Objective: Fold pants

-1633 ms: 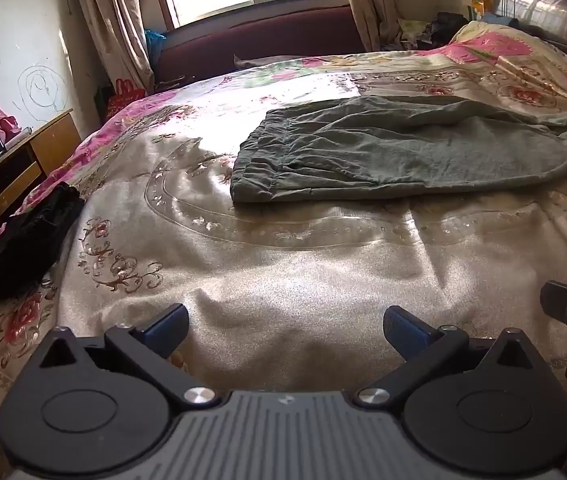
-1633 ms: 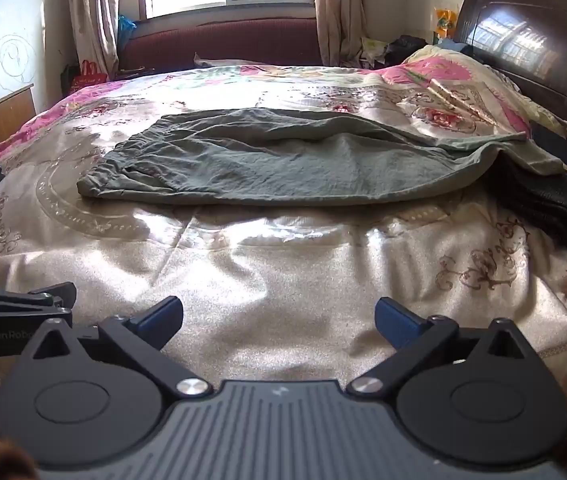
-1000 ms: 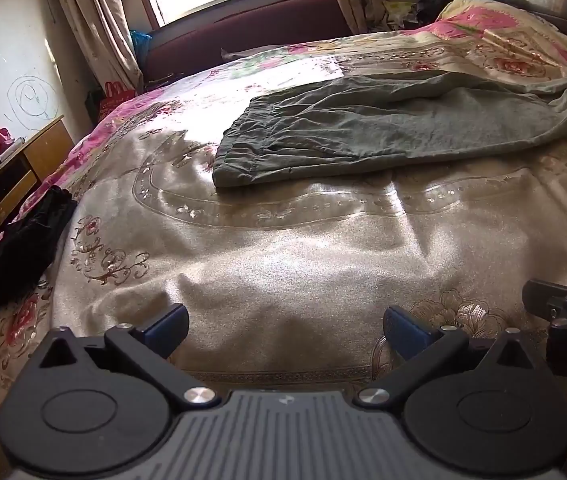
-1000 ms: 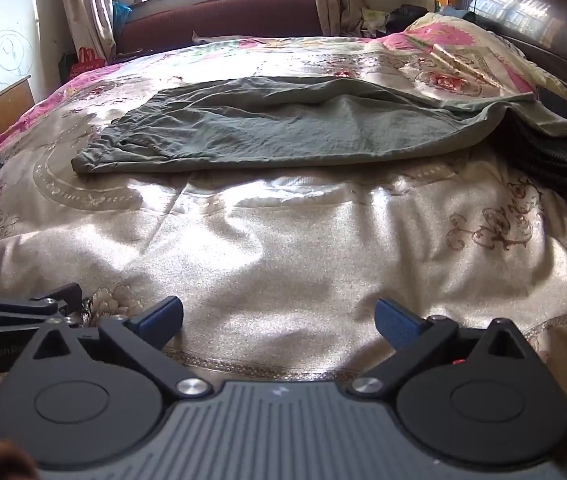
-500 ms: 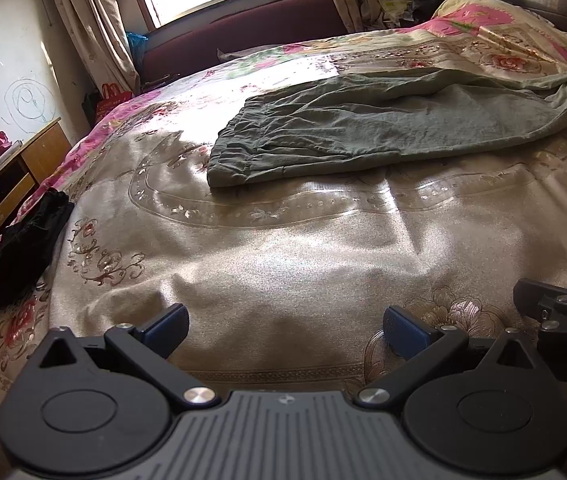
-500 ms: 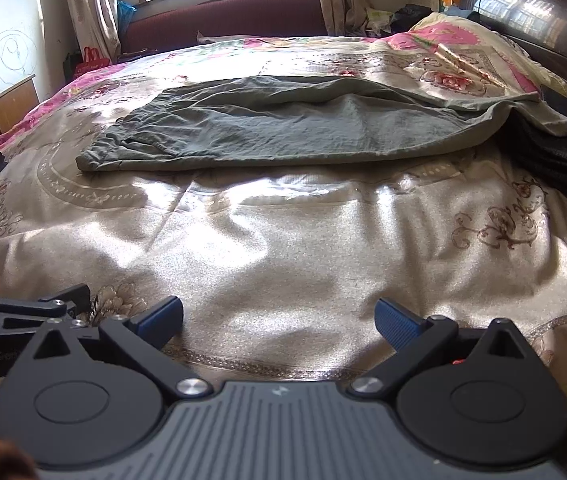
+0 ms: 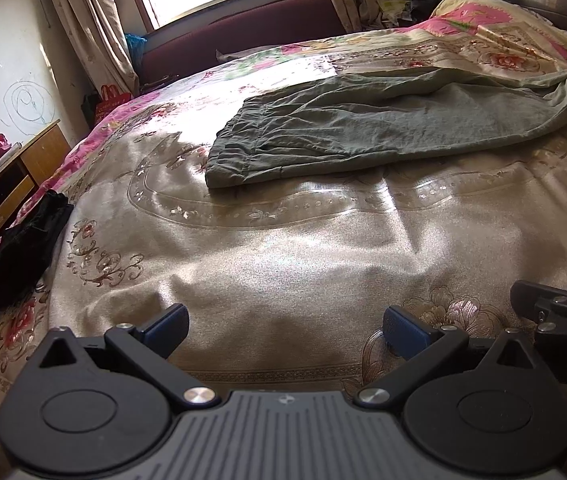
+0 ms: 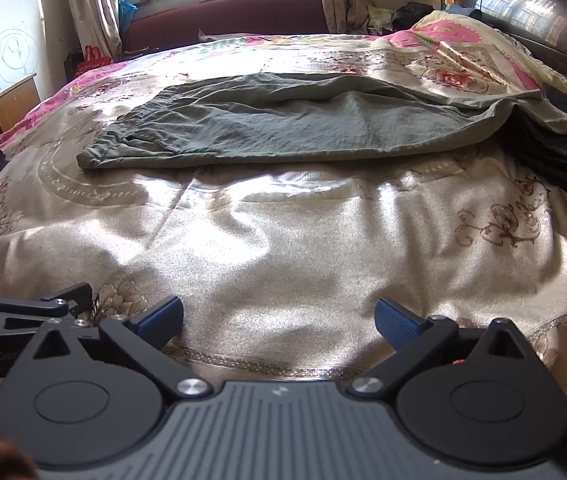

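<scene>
While the green pants (image 8: 283, 136) lie lengthwise across the middle of the bed (image 8: 291, 248), waistband to the left, both the left tongs (image 7: 285, 326) and right tongs (image 8: 279, 318) hang near the bed's edge, spread wide and empty. This looks like the approach; next, each should reach an end of the pants.

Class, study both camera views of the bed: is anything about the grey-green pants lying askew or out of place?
Yes. The pants are not flat: the waistband end lies on the bedspread, but the leg end rides up over a dark garment near the pillow, and the upper layer is rumpled. Both tools, left and right, are open, away from them.
</scene>
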